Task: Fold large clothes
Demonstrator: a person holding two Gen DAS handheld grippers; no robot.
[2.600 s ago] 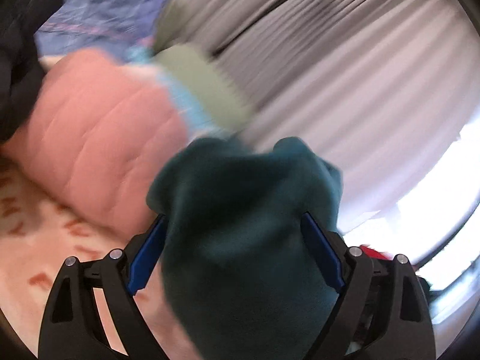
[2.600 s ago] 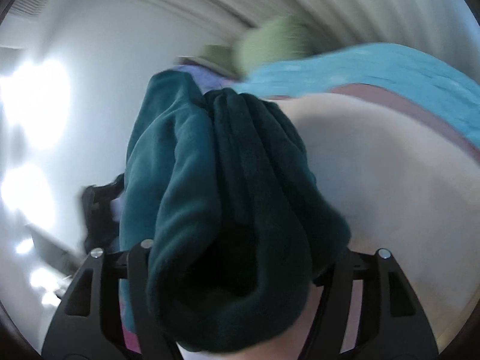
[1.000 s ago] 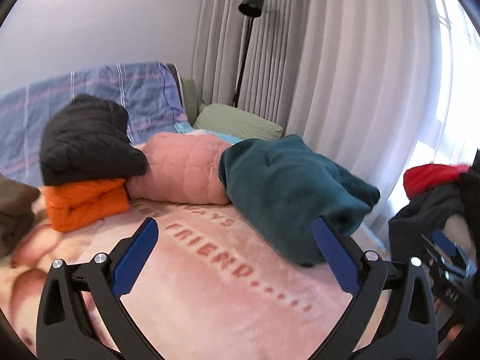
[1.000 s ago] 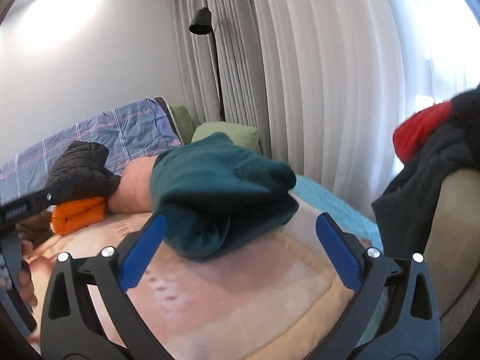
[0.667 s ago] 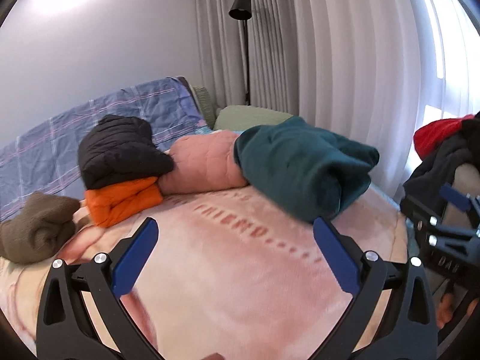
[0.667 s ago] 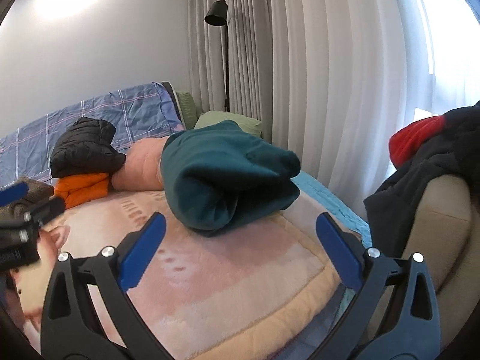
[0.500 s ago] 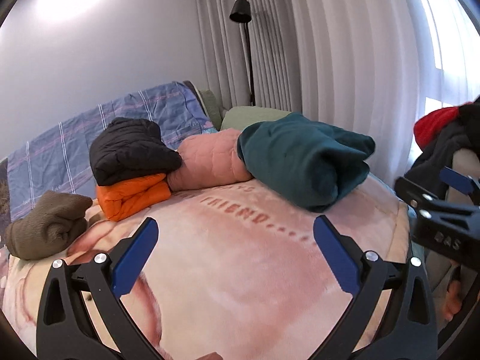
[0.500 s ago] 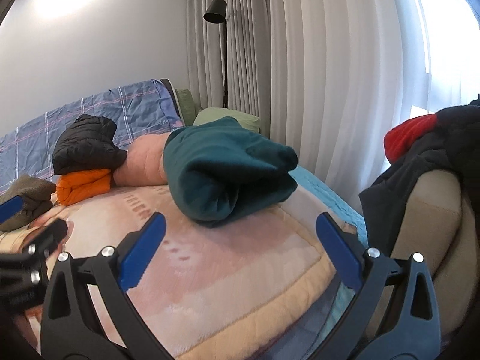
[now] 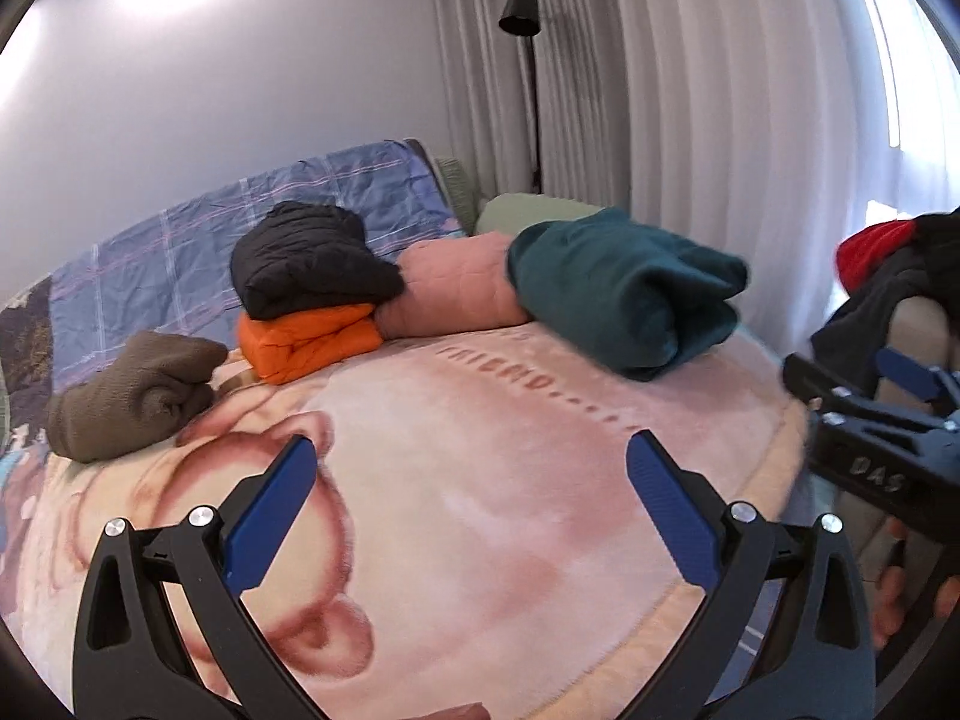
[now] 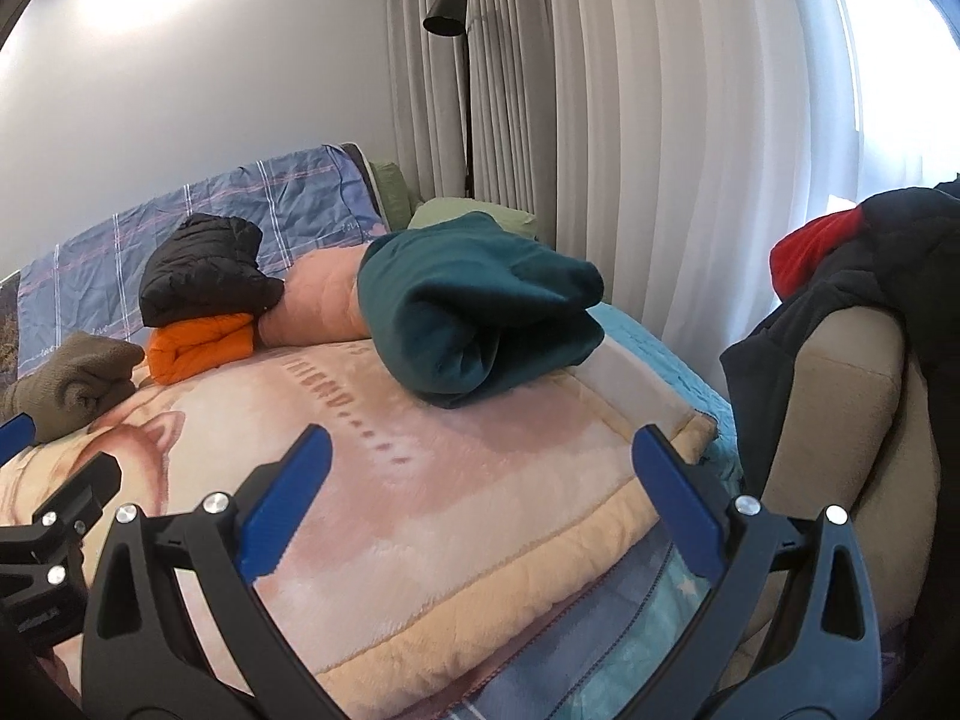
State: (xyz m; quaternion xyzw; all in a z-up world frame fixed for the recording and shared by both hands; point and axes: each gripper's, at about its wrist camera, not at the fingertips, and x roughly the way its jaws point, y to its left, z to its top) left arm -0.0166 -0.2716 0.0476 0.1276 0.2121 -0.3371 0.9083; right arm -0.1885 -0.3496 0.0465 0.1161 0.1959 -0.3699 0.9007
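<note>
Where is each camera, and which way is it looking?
Left wrist: sits on the left gripper, looks across the pink blanket toward the wall; its blue-padded fingers show, plus the right gripper beside it.
Right wrist: sits on the right gripper, looks at the teal folded garment and curtains; the left gripper peeks in.
Both see the teal garment, orange bundle and floor lamp.

left gripper (image 9: 471,480): lets go of fleece, now empty, wide, pulled back
right gripper (image 10: 480,468): same, released and backed off
fleece (image 10: 474,306): now folded on bed, beside pink bundle
</note>
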